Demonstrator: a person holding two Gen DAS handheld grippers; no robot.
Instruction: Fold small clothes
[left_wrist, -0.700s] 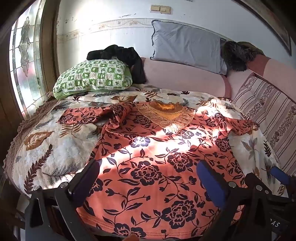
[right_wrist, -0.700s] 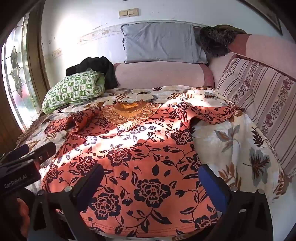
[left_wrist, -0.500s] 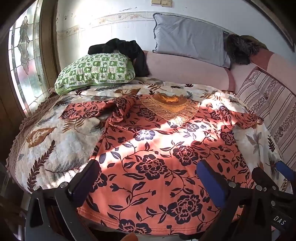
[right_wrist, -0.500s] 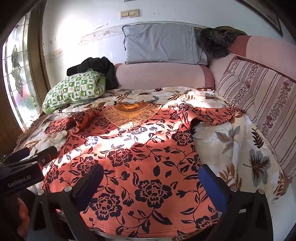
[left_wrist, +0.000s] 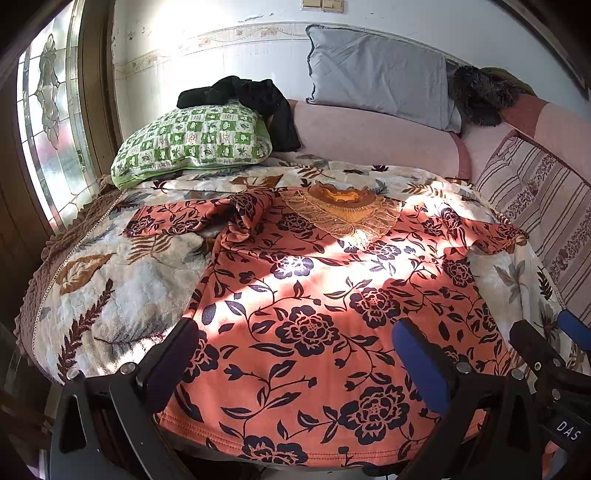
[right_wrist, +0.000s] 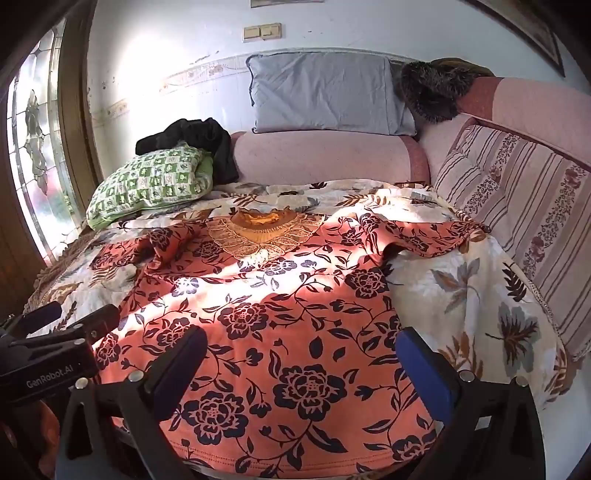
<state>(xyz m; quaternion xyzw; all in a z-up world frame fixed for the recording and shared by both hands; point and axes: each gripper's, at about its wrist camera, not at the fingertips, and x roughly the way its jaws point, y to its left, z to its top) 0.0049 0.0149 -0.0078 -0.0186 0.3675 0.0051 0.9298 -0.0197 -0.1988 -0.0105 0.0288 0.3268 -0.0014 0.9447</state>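
Orange floral top (left_wrist: 314, 314) spread flat on a leaf-print blanket (left_wrist: 110, 288) on the bed, green checked pillow (left_wrist: 192, 142) and grey pillow (right_wrist: 325, 96) behind, left gripper (left_wrist: 295, 354) and right gripper (right_wrist: 303, 363) above the hem, fingers spread, grasping nothing, "GenRobot.AI" legible only in right view, "DAS" only in left view

Both tools are built from black plastic frames fastened with silver screws. The left gripper (left_wrist: 295, 354) and right gripper (right_wrist: 303, 358) are each fitted with one black and one blue padded finger. "GenRobot.AI" and "DAS" are printed in white on the housings.
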